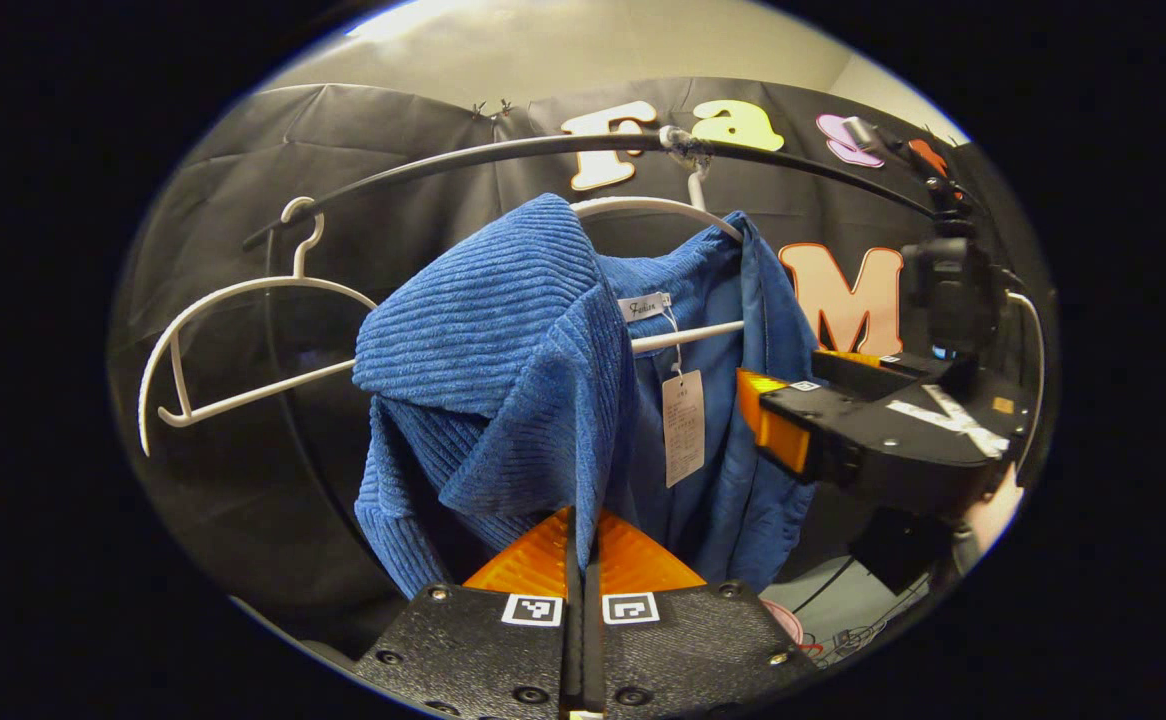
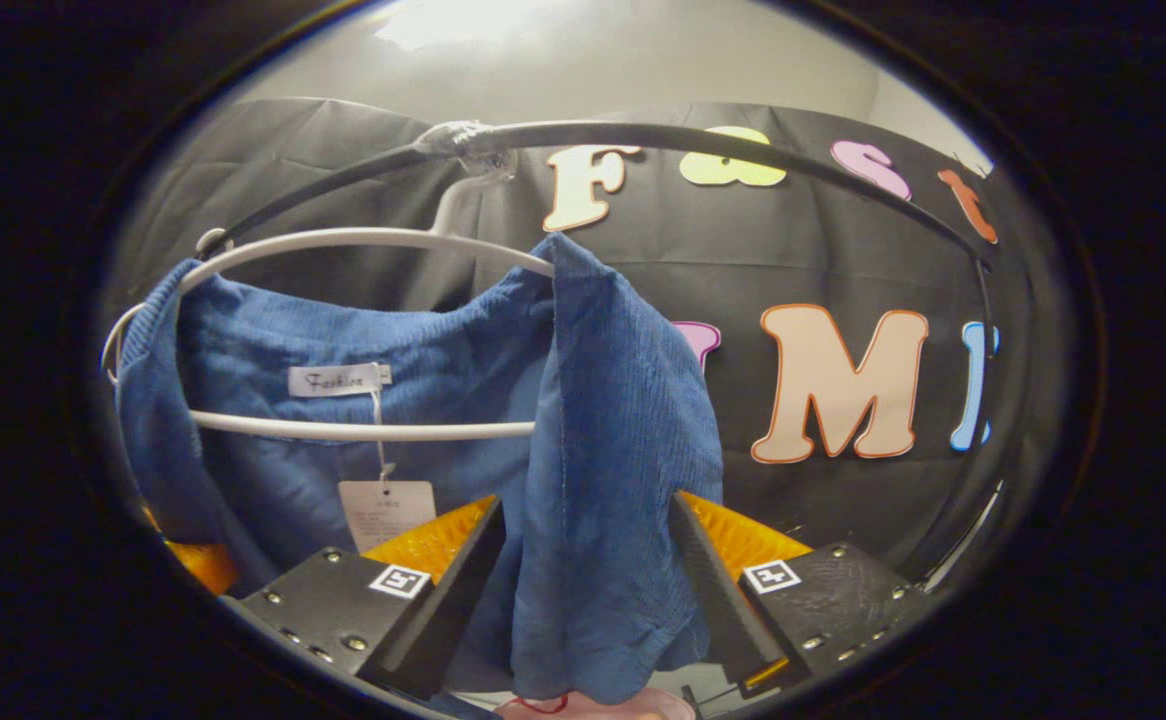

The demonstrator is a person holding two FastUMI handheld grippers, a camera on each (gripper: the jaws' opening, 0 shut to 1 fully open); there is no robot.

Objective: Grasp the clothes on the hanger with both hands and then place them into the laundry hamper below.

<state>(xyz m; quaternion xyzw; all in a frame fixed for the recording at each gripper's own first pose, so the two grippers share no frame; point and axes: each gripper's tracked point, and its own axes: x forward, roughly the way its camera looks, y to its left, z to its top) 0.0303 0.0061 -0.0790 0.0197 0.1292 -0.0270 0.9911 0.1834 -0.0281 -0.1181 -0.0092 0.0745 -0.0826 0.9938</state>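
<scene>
A blue ribbed garment [image 1: 503, 370] hangs on a white hanger [image 1: 653, 205] from a black rail [image 1: 503, 150], with a paper tag [image 1: 683, 425] dangling at its neck. In the left gripper view, my left gripper [image 1: 583, 525] is shut on a fold of the garment's left shoulder, low down. My right gripper [image 1: 758, 415] reaches in at the garment's right front. In the right gripper view, that right gripper [image 2: 583, 545] stands open, its fingers on either side of the hanging front panel of the garment [image 2: 613, 450] without pressing on it. The hanger [image 2: 343, 238] curves above.
An empty white hanger [image 1: 243, 290] hangs on the rail to the left of the garment. The rail [image 2: 743, 140] bends down at both ends. A hand [image 1: 993, 515] holds the right gripper. Something pink [image 2: 593, 708] shows below the garment's hem.
</scene>
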